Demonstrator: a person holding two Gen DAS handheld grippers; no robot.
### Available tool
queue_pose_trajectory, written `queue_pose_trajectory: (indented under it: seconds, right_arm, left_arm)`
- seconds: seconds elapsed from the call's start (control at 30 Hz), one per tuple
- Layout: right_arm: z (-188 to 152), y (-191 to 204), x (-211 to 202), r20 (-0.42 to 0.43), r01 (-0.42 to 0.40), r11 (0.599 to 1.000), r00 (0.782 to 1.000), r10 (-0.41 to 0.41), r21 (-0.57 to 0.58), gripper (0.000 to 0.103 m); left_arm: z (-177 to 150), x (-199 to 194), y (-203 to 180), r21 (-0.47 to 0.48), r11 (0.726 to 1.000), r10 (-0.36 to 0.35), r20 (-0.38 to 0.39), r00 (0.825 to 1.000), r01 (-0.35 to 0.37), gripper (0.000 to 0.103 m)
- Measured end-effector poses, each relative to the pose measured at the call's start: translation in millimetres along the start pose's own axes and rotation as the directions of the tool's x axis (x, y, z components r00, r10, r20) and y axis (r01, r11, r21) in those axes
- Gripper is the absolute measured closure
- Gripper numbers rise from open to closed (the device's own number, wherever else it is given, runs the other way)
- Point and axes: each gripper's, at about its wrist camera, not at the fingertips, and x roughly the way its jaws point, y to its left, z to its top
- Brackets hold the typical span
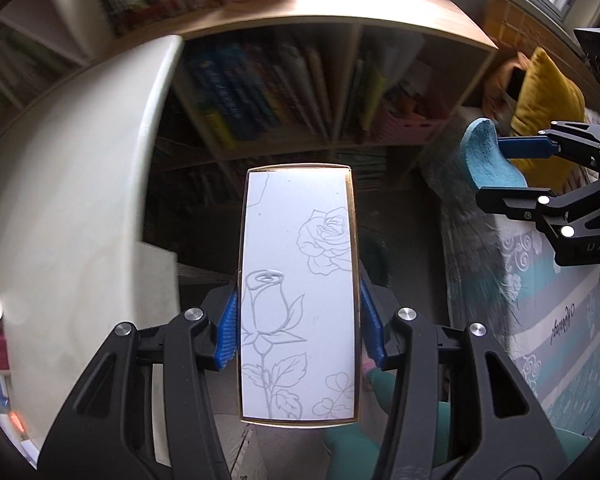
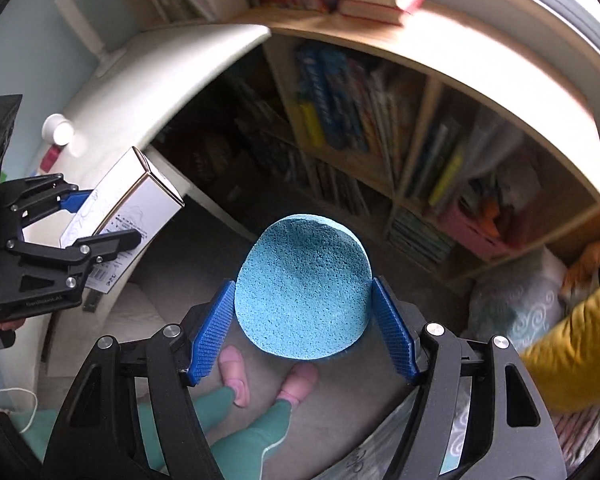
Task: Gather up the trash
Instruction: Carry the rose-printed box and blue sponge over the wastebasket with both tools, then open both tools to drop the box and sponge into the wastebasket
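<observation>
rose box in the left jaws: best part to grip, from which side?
Grip the white rose box across its two long narrow sides, low on its length, coming from the end nearest the camera. The left gripper does so now: its blue pads sit flat on those parallel, gold-trimmed edges, the wide printed face turned to the camera. The broad faces would need wider jaws.

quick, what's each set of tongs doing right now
Left tongs: closed on the white rose-print box.
Right tongs: closed on the blue sponge.

Box [image 1: 298, 300] in left tool [image 1: 298, 330], bookshelf [image 1: 339, 92] beyond.
</observation>
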Motion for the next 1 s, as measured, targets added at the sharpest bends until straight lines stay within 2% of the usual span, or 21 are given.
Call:
queue_pose_trajectory:
  seconds: [0.17, 0.27, 0.4, 0.63, 0.83, 0.97, 1.0]
  right_arm:
    - [-17.2, -27.6, 17.3, -0.046, -0.019, 0.997, 0.999, 0.023, 0.073, 0.034]
    - [-27.6, -43.5, 42.2, -0.097, -0.038, 0.991, 0.994, 0.051, 0.13, 0.034]
    - [-39.4, -59.4, 80.5, -0.156, -0.064, 0.978, 0.983, 0.096, 0.201, 0.034]
    - [-59.2, -84.2, 157.7, -0.215, -0.099, 0.944, 0.961, 0.173, 0.316, 0.034]
    - [-73.2, -101.5, 203.3, -0.237, -0.108, 0.915, 0.948, 0.212, 0.389, 0.034]
    - [-80.0, -110.6, 223.1, -0.235, -0.125, 0.895, 0.941, 0.244, 0.428, 0.033]
    - [-80.9, -111.2, 226.7, -0.236, -0.128, 0.892, 0.939, 0.249, 0.433, 0.033]
  left_arm:
    - [6.2, 28.5, -22.8, 0.01, 0.998, -0.054, -0.053, 0.997, 0.055, 0.056]
    - [5.2, 57.5, -35.8, 0.016, 0.997, -0.076, -0.11, 0.991, 0.079, 0.056]
    - [1.8, 105.3, -50.2, 0.002, 0.993, -0.114, -0.207, 0.972, 0.117, 0.056]
    - [-12.1, 183.5, -65.1, -0.018, 0.987, -0.16, -0.293, 0.943, 0.162, 0.056]
    - [-21.3, 241.7, -60.0, -0.093, 0.98, -0.199, -0.358, 0.912, 0.177, 0.056]
    - [-25.4, 262.6, -55.3, -0.123, 0.981, -0.185, -0.361, 0.914, 0.149, 0.055]
    - [-26.3, 266.7, -53.3, -0.133, 0.98, -0.188, -0.359, 0.914, 0.149, 0.053]
